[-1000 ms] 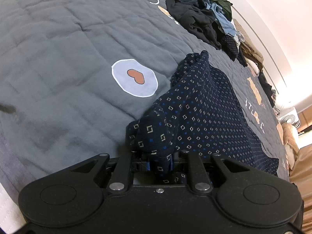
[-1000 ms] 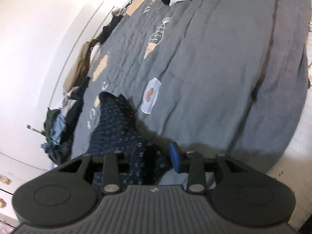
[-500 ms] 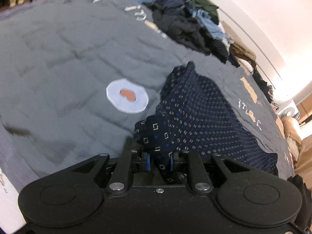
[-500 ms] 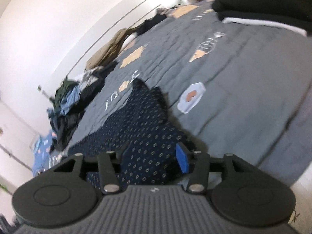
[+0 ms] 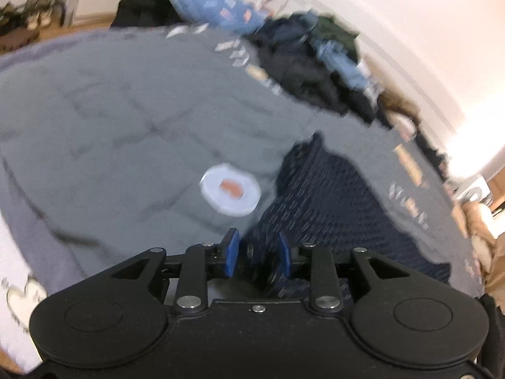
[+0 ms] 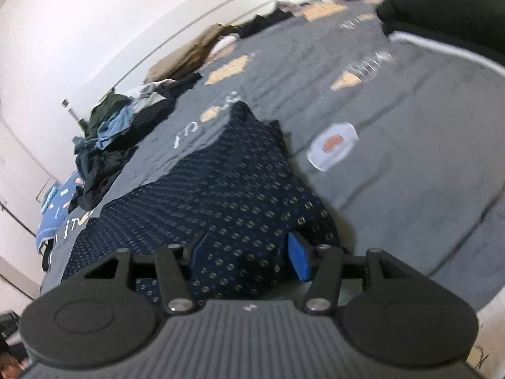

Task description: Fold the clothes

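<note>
Navy patterned fabric (image 6: 227,189) was found spread on a grey quilted bedspread (image 6: 410,145), a raised fold of it pointing toward the far side of the bed. One edge was gathered up at the near side, where both grippers were positioned.

In the left wrist view, a bunched fold of the garment (image 5: 331,195) was seen between the blue pads of the left gripper (image 5: 257,254). Its jaws were opening at a narrow gap; cloth lay against the right-hand pad, while a gap showed at the other pad. That view was blurred.

In the right wrist view, the right gripper (image 6: 249,257) was noted with its jaws about half apart and opening. Cloth lay between the pads, and the pad on the picture's right (image 6: 300,259) stood clear of it. No grip was observed.

A white round patch with an orange mark (image 6: 333,145) was recorded on the bedspread just beside the garment. A heap of dark and blue clothes (image 6: 107,139) was piled along the far edge by the white wall (image 6: 94,31). A black garment with a white trim (image 6: 448,15) lay at the upper right.
</note>
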Tool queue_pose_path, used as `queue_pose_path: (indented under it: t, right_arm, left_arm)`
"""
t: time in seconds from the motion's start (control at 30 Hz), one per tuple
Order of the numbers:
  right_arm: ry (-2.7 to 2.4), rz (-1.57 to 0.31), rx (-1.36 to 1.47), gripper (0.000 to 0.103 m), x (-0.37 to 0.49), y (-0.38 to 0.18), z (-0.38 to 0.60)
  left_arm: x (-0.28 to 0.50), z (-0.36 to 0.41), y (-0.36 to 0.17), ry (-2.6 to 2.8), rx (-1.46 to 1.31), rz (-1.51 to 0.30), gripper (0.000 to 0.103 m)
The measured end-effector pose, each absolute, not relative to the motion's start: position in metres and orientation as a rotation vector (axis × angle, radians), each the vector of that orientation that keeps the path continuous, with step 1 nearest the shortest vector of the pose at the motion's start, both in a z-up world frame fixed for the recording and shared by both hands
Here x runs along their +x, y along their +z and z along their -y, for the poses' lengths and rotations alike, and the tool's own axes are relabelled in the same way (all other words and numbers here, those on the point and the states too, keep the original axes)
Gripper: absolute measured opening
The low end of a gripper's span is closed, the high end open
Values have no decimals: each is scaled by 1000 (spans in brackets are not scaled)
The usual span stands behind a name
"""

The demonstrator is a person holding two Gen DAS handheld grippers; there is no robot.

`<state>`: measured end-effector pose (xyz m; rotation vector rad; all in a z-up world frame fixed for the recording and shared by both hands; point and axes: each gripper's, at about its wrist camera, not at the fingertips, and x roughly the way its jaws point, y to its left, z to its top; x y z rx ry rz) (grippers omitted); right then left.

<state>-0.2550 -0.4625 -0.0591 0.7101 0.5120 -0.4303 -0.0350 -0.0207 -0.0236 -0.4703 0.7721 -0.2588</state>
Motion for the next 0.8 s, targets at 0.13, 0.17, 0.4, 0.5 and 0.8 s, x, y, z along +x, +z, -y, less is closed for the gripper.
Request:
queue_pose_path:
  t: [0.13,0.17,0.4,0.5,0.8]
  right_arm:
    - [-362,-496,667,55,-239,-44,451]
    - [-346,-495,665,55,-233,-41,449]
    - [-226,-540,533,56,-172,-20,428]
    - [-178,-553,473,57,-150,-15,417]
    - [-129,-609,439,59,-149,-43,401]
  left_arm:
    - [-41,25,-15,-354,-497,-722,28]
    - [-41,27,-16,-365,-493,-725,28]
    - [-40,36,-26,-393,-466,-761,31]
    - [-44,45,-23,-430,-417,-731,31]
    - [-49,76,-25,-443,-216,-698,35]
